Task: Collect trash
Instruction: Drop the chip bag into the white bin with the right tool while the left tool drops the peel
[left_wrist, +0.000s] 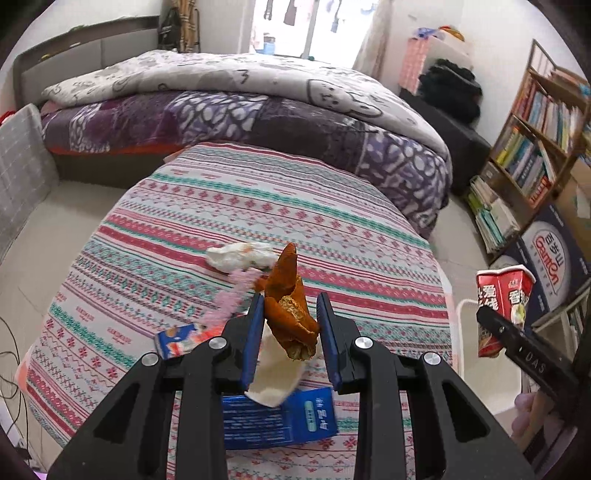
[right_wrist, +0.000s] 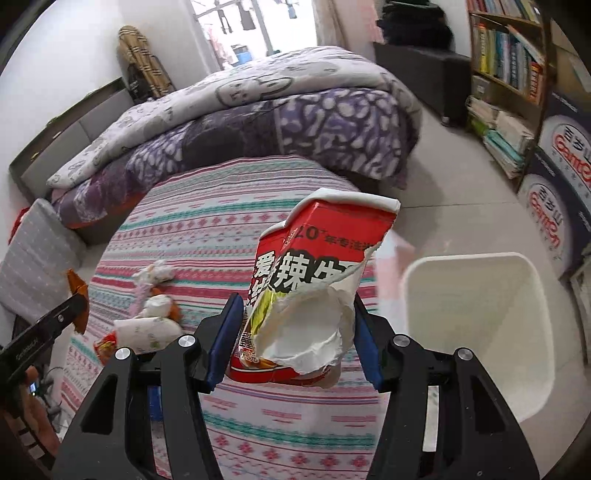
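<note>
My left gripper (left_wrist: 290, 332) is shut on an orange peel (left_wrist: 290, 306) and holds it above the striped table (left_wrist: 258, 199). My right gripper (right_wrist: 291, 332) is shut on a crushed red and white noodle cup (right_wrist: 314, 280), held above the table's right edge, just left of the white trash bin (right_wrist: 480, 332). The cup also shows in the left wrist view (left_wrist: 498, 302). On the table lie a crumpled tissue (left_wrist: 240, 254), a pink fluffy strip (left_wrist: 225, 299), a small colourful wrapper (left_wrist: 181, 338), a blue box (left_wrist: 280, 421) and a white peel piece (left_wrist: 275, 373).
A bed with a purple quilt (left_wrist: 258, 110) stands behind the table. A bookshelf (left_wrist: 535, 140) and printed cartons (left_wrist: 550, 269) stand at the right. A grey cushion (left_wrist: 22, 166) is at the left. Cables (left_wrist: 11, 369) lie on the floor.
</note>
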